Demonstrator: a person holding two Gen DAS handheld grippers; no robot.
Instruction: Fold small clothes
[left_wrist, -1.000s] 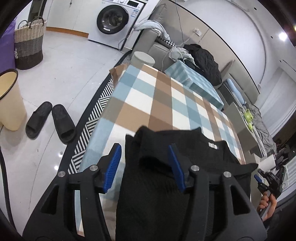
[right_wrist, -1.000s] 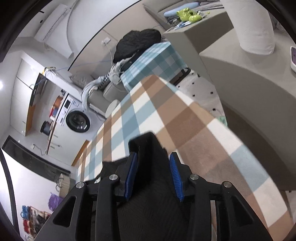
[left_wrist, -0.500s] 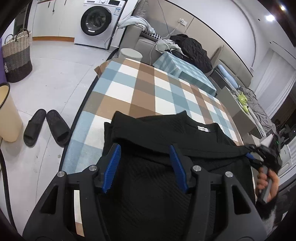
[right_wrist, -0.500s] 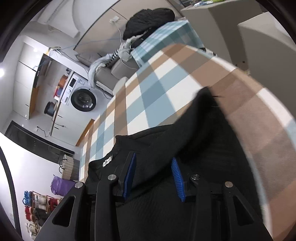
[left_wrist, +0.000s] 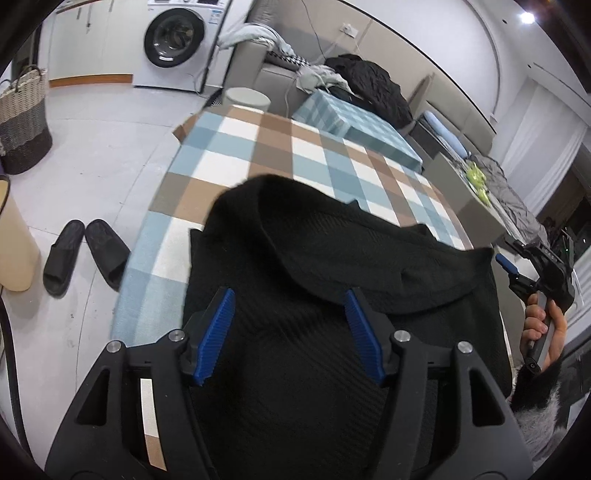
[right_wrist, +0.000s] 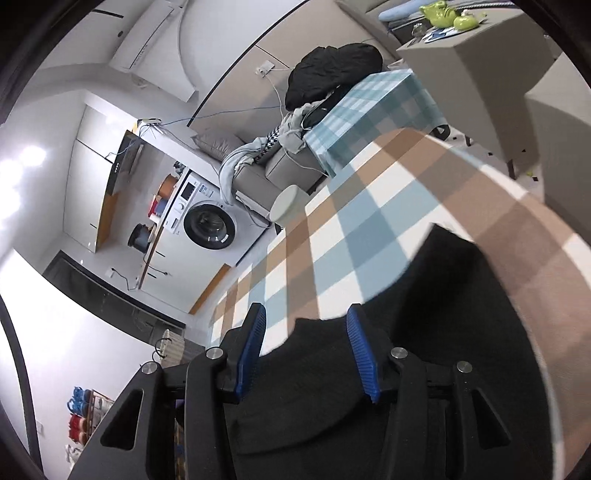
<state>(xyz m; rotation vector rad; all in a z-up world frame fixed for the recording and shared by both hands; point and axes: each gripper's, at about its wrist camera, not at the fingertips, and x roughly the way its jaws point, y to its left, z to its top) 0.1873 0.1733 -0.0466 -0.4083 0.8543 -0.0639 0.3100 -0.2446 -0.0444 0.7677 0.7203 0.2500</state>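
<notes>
A black knit garment (left_wrist: 332, 258) lies on the table with the blue, brown and white plaid cloth (left_wrist: 280, 147), its upper part folded over in a thick flap. My left gripper (left_wrist: 290, 314) hovers over the near side, jaws opening, blue pads clear of the fabric beneath them. At the garment's right edge a hand holds my right gripper (left_wrist: 508, 271). In the right wrist view the garment (right_wrist: 461, 295) covers the near plaid cloth (right_wrist: 369, 221). There the right gripper (right_wrist: 306, 332) has its jaws opening above the garment's edge, and the pads do not press on it.
Left of the table, black slippers (left_wrist: 85, 254), a beige bin (left_wrist: 14, 251) and a wicker basket (left_wrist: 22, 122) stand on the floor. Beyond the far end are a round stool (left_wrist: 247, 98), a second plaid-covered table (left_wrist: 354, 122), a sofa with clothes and a washing machine (left_wrist: 173, 37).
Both pairs of jaws have widened and let go of the fabric. The garment's top has come over into a fold, hiding the collar label. Both grippers have drawn back towards the near side.
</notes>
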